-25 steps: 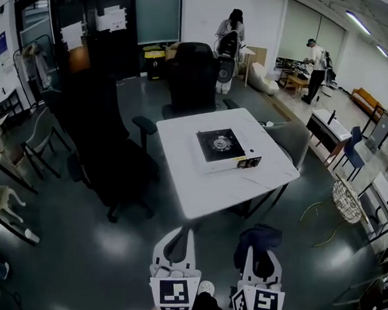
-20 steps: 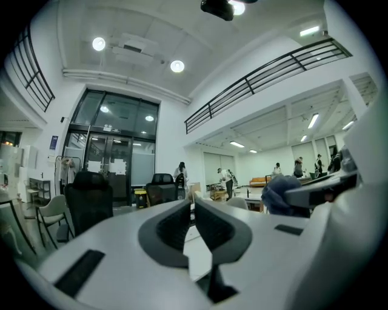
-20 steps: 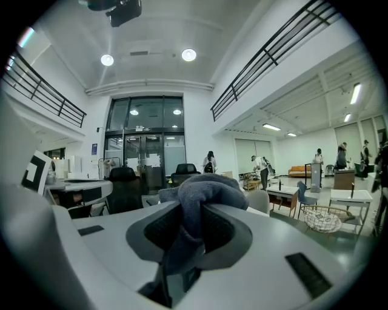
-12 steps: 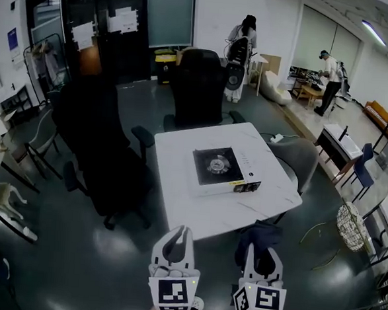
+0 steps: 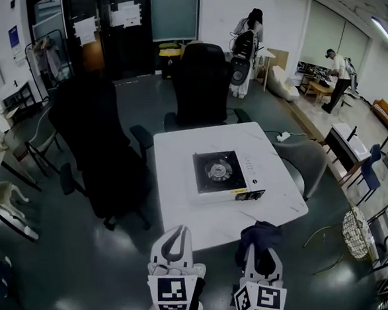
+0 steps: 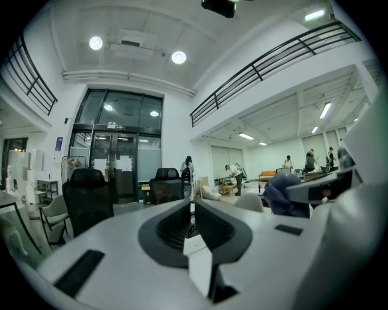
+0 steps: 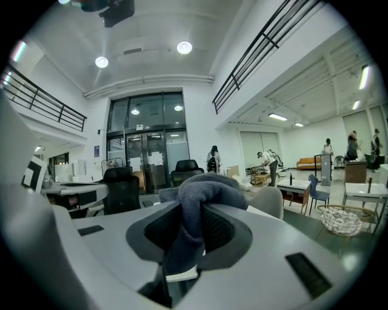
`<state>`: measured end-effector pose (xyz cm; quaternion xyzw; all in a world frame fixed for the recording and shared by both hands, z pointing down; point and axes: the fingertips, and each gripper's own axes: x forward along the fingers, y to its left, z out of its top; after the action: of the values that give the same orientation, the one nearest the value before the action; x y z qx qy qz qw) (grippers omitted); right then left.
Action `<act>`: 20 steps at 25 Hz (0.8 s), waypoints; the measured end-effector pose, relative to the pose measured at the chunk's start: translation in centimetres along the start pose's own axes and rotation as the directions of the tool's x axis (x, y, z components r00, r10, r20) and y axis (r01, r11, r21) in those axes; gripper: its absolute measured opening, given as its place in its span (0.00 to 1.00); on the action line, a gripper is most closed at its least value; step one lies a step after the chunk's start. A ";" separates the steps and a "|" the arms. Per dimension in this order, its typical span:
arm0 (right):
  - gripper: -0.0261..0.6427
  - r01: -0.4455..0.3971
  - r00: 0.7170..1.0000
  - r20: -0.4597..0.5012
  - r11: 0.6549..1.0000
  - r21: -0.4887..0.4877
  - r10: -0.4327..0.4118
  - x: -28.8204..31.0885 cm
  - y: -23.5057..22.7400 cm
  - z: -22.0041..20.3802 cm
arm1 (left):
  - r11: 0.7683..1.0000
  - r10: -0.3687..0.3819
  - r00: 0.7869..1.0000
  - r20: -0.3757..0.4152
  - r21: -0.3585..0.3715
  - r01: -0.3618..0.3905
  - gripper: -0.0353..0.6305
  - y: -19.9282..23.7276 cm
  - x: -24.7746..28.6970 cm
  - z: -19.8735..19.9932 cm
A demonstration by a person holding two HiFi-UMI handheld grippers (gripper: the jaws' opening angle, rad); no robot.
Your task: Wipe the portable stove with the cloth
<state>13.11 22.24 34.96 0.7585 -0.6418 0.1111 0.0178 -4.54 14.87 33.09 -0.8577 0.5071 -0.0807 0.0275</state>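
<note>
Head view: the left gripper [image 5: 182, 233] and the right gripper [image 5: 260, 256] are held side by side, with both sets of jaws directed toward the near edge of a white table [image 5: 177, 203]. The portable stove [image 5: 220, 172] is seen on that table, ahead of both sets of jaws and well apart from them, with its black top and round burner facing up.

Left gripper view: the jaws of the left gripper [image 6: 193, 209] are drawn together to a thin slit, and nothing is held between them.

Right gripper view: the jaws of the right gripper [image 7: 197, 213] are closed on a dark grey-blue cloth [image 7: 205, 189]. The cloth is pinched between the pads and is bunched over the jaw tips, with a fold hanging down behind them. In the head view the cloth [image 5: 259, 235] is noted just short of the table edge, not touching the stove.

A black office chair [image 5: 92, 144] stands to the left of the left jaws, beside the table.
</note>
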 end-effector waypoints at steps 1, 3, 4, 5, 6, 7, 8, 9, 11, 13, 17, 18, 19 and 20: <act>0.18 0.000 1.000 -0.002 1.000 -0.001 0.000 0.7 -0.2 0.0 | 1.000 0.002 1.000 -0.002 -0.001 -0.002 0.10 0.1 0.8 -0.1; 0.18 0.003 1.000 -0.005 1.000 -0.002 -0.003 2.3 -0.7 0.1 | 1.000 0.005 1.000 -0.003 0.000 -0.005 0.10 0.4 2.5 -0.1; 0.18 0.004 1.000 -0.007 1.000 -0.003 -0.004 3.1 -0.9 0.2 | 1.000 0.006 1.000 -0.004 0.000 -0.006 0.10 0.5 3.5 -0.2; 0.18 0.004 1.000 -0.007 1.000 -0.007 -0.004 4.1 -1.2 0.4 | 1.000 0.008 1.000 -0.004 -0.002 -0.008 0.10 0.7 4.4 -0.2; 0.18 0.005 1.000 -0.008 1.000 -0.011 -0.005 5.1 -1.4 0.6 | 1.000 0.010 1.000 -0.004 -0.004 -0.010 0.10 0.9 5.4 -0.2; 0.18 0.005 1.000 -0.008 1.000 -0.016 -0.005 6.1 -1.6 0.9 | 1.000 0.012 1.000 -0.005 -0.007 -0.012 0.10 1.2 6.4 -0.2; 0.18 0.005 1.000 -0.007 1.000 -0.020 -0.005 7.1 -1.8 1.2 | 1.000 0.014 1.000 -0.006 -0.010 -0.014 0.10 1.4 7.5 -0.1; 0.18 0.005 1.000 -0.005 1.000 -0.023 -0.005 8.1 -2.0 1.5 | 1.000 0.016 1.000 -0.007 -0.013 -0.016 0.10 1.5 8.5 -0.1; 0.18 0.003 1.000 -0.004 1.000 -0.030 -0.003 10.2 -2.2 2.2 | 1.000 0.019 1.000 -0.006 -0.020 -0.020 0.10 2.0 10.5 0.2; 0.18 0.002 1.000 -0.006 0.999 -0.035 -0.002 12.4 -2.4 2.9 | 0.999 0.022 1.000 -0.008 -0.024 -0.022 0.10 2.7 12.6 0.5; 0.18 -0.004 1.000 -0.012 0.999 -0.039 0.003 16.1 -2.7 3.5 | 0.999 0.025 1.000 -0.012 -0.023 -0.025 0.10 3.6 16.0 0.6; 0.18 -0.006 1.000 -0.014 0.999 -0.041 0.006 17.0 -2.9 3.5 | 0.999 0.025 1.000 -0.012 -0.023 -0.026 0.10 3.8 16.8 0.5; 0.18 -0.009 1.000 -0.016 0.999 -0.042 0.008 17.9 -2.9 3.5 | 0.999 0.026 1.000 -0.014 -0.022 -0.026 0.10 3.9 17.5 0.4; 0.18 -0.012 1.000 -0.019 0.999 -0.044 0.011 18.8 -2.9 3.5 | 0.999 0.026 1.000 -0.017 -0.021 -0.026 0.10 4.2 18.2 0.3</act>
<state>19.35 3.95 35.45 0.7533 -0.6482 0.1041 0.0396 0.48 -3.08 34.25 -0.8505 0.5193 -0.0820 0.0152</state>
